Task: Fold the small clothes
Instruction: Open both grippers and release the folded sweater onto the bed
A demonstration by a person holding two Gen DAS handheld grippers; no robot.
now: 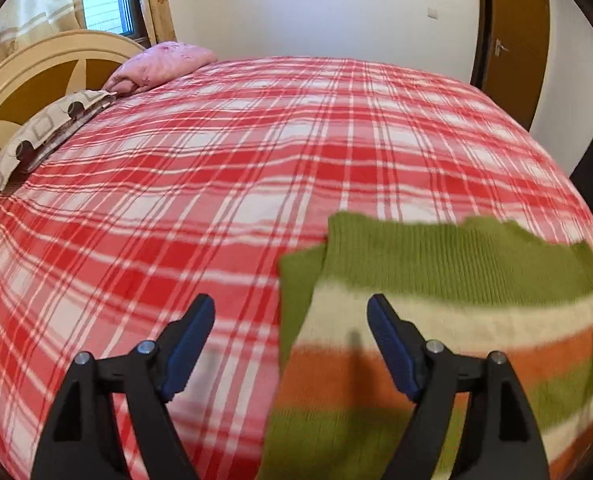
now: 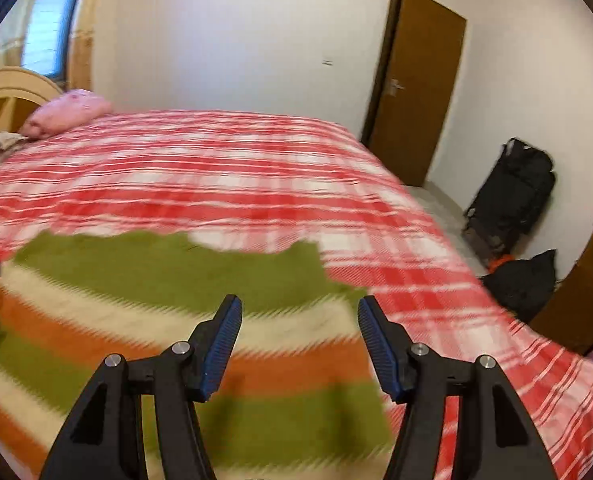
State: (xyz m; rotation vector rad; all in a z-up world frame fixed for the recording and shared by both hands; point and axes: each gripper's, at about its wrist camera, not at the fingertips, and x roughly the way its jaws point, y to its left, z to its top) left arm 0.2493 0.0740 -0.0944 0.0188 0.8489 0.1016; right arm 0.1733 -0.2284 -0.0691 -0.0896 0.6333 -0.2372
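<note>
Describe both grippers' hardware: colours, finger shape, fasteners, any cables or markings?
The left gripper and right gripper look identical: matte black angular linkage arms, two silver round pivot fasteners per side, and tapered fingers faced with blue ribbed pads. No cables, labels or sleeves are visible.

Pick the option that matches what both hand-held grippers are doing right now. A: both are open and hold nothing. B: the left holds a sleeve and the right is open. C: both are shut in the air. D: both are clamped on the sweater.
A: the left hand-held gripper and the right hand-held gripper both show fingers spread wide over the striped sweater, with no fabric between them.
</note>
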